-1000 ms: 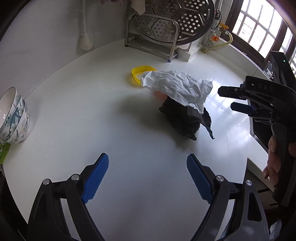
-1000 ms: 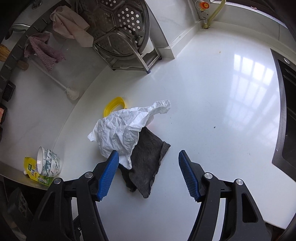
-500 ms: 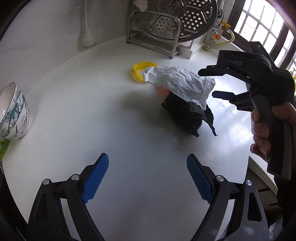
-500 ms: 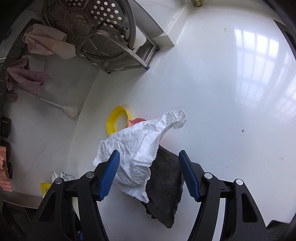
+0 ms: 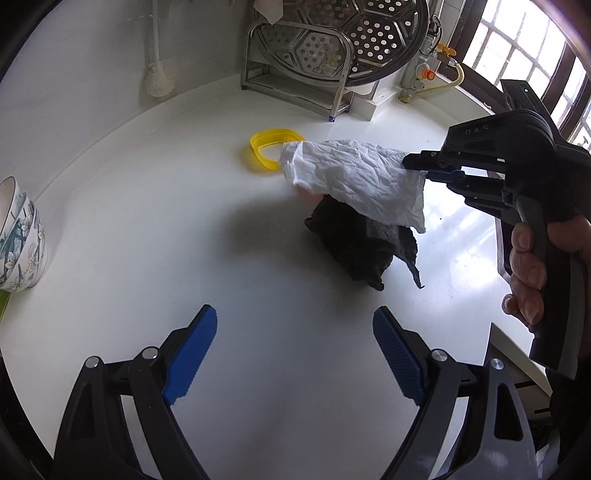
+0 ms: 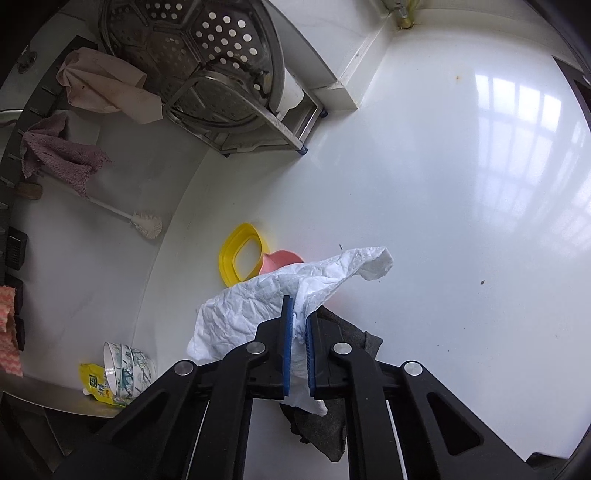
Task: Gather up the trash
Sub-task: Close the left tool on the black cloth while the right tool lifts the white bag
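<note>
Left wrist view: left gripper (image 5: 293, 338), black frame with ribbed blue pads, jaws spread wide, nothing between them, hovering over the glossy white countertop (image 5: 155, 236). Crumpled white paper towel (image 5: 354, 182) sits mid-counter, draped over a rumpled dark grey cloth (image 5: 354, 247); one corner is pinched by the right gripper (image 5: 415, 164), which comes in from the right edge, with a person's hand (image 5: 532, 273) on its handle. Yellow plastic oval ring (image 5: 269, 147) lies flat just behind the towel. Perforated stainless steamer tray (image 5: 354, 33) leans upright in a wire rack at the back. Stacked floral ceramic bowls (image 5: 18, 240) at the left edge.

Right wrist view: right gripper's blue pads are clamped together on a fold of the wrinkled towel (image 6: 258, 306); the rest billows out ahead and left. Grey cloth (image 6: 325, 424) lies beneath and looks coarse and fibrous. Pink rounded item (image 6: 277, 260) peeks out between ring (image 6: 240, 258) and towel, mostly hidden.
</note>
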